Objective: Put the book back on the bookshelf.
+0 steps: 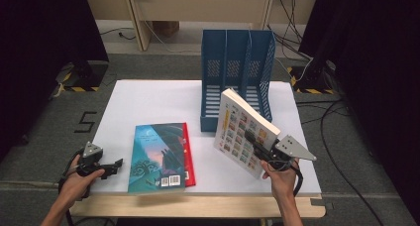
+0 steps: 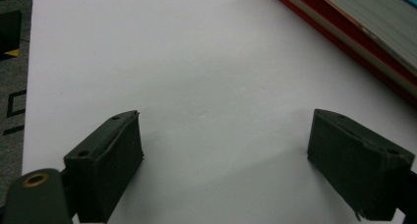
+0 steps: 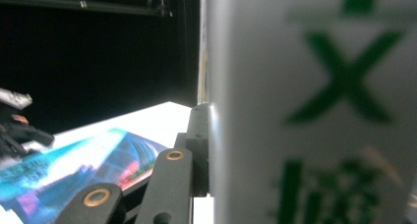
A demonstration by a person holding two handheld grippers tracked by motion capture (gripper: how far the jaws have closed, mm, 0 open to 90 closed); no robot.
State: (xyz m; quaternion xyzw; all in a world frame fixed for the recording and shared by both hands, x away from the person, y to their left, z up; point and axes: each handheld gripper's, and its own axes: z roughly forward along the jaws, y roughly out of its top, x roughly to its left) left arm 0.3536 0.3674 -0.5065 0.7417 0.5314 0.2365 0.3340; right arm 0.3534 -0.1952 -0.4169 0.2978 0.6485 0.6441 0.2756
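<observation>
White table (image 1: 148, 94): right gripper (image 1: 258, 145) clamping white book (image 1: 242, 129), holding it tilted before blue file rack (image 1: 236, 62); left gripper (image 1: 115, 165) resting wide open, gripping nothing, beside teal book (image 1: 157, 156).

Clamped in the right gripper (image 1: 257, 145): white book (image 1: 243, 132), cover gridded with small multicoloured squares beside an orange strip; close up from the right gripper view, white with blurred green characters (image 3: 339, 86). Black jaws, brass-coloured rivets, grey three-cornered plate. Just beside the left gripper (image 1: 115, 165): teal-blue book (image 1: 157, 156) with dark swirls, a pinkish glow and a white barcode patch, lying on a red book (image 1: 188, 154); from the left gripper view, red covers edging grey-white pages. Beyond the right gripper: blue file rack (image 1: 236, 62), walls perforated in dotted patches. Under both: white table top (image 1: 148, 102), pale wood edge.
</observation>
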